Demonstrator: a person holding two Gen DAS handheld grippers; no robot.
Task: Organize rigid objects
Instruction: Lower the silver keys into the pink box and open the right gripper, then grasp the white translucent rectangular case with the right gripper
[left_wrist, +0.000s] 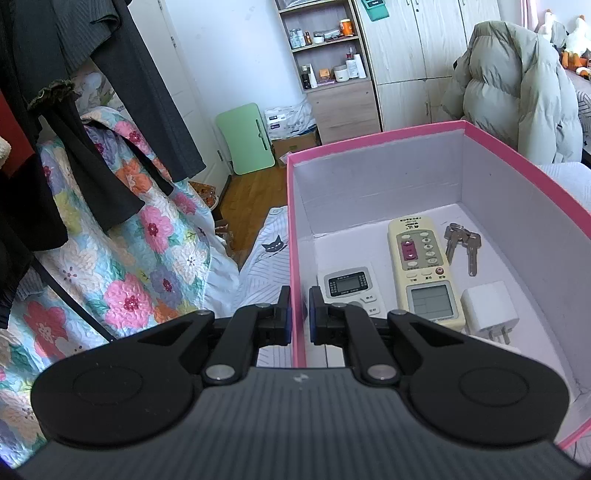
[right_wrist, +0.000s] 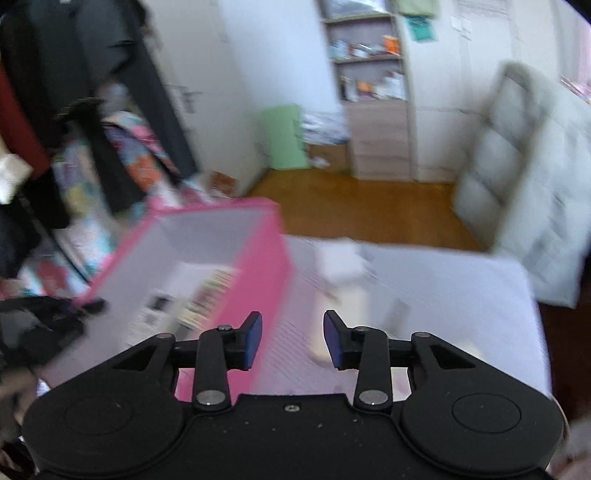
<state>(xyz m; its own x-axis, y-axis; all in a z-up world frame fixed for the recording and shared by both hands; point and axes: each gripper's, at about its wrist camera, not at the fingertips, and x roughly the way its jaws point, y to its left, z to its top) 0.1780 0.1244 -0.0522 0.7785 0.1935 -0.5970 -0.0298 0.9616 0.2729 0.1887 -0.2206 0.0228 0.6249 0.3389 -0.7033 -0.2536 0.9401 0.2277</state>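
Pink box (left_wrist: 480, 147) on the bed, the landmark. Left gripper (left_wrist: 299, 314) clamps the box's left wall, one finger each side. Inside lie a cream remote (left_wrist: 424, 266), a small white remote (left_wrist: 349, 288) left of it, keys (left_wrist: 461, 245) and a white plug adapter (left_wrist: 489, 310) to its right; button labels are illegible. Right gripper (right_wrist: 292, 339), jaws apart and empty, hovers right of the box (right_wrist: 255, 266); view blurred.
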